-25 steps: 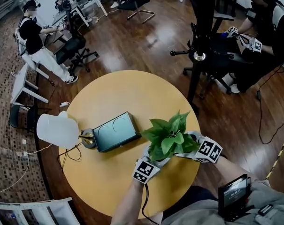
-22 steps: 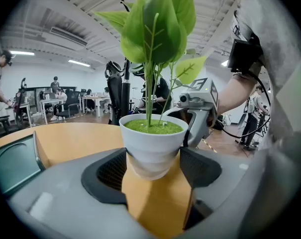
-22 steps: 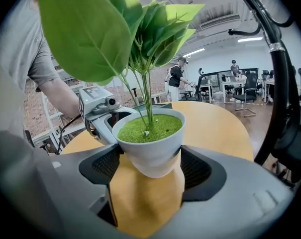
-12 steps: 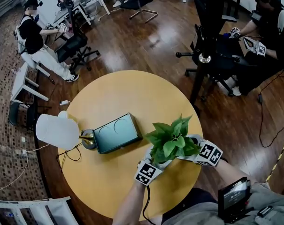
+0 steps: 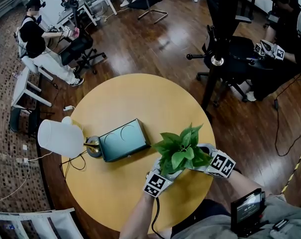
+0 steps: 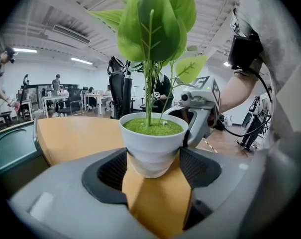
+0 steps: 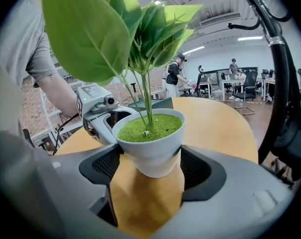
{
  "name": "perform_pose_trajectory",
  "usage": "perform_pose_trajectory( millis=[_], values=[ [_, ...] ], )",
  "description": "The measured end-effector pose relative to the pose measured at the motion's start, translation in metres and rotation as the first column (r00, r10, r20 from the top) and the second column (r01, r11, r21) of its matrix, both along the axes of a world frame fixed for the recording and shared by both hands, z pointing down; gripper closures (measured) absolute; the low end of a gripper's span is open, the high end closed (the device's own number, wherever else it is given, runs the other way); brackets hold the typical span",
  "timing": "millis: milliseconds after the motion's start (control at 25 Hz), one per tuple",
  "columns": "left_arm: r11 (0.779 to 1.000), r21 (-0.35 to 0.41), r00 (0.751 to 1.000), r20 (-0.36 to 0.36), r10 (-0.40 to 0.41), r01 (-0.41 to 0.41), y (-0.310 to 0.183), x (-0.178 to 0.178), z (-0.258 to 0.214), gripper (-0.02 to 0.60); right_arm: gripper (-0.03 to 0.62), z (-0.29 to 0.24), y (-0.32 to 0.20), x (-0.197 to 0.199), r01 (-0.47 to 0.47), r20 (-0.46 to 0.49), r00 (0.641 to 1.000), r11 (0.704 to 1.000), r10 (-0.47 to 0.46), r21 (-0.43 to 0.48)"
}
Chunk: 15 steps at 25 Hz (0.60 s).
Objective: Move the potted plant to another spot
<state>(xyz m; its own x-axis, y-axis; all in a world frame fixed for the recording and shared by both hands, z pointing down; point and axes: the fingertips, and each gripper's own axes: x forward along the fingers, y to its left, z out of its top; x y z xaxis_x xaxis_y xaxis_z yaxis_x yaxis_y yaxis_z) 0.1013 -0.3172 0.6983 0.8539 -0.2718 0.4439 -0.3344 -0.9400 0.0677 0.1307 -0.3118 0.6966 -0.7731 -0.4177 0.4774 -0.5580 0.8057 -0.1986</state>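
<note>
The potted plant [image 5: 180,151] is over the bench [image 5: 125,98] by the edge nearest the person, to the right of a green box [image 5: 123,140]. The left tongs [image 6: 152,167] and the right tongs [image 7: 150,167] grip its white pot [image 6: 152,141] from opposite sides. Each pair is spread wide, with both pads pressed against the pot's lower wall. I cannot tell whether the pot's base touches the bench.

No legible word, number or brand — only square coded markers on the left cube [image 5: 156,183] and right cube [image 5: 221,163].
</note>
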Motion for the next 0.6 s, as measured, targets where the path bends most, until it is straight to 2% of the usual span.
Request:
perform_pose_trajectory(
  millis=[200,600],
  values=[
    [1.000,0.003,1.000,0.001,-0.017,0.017,0.0003,0.0015,0.0000,0.253,0.223,-0.0004,0.0007,0.0024,0.008,-0.028,1.000,1.000,-0.007,0.017],
    [0.998,0.008,0.998,0.004,-0.062,0.062,0.0015,-0.0063,0.0018,0.242,0.212,0.0011,0.0031,0.0012,0.000,0.009,1.000,1.000,-0.001,0.006]
  ],
)
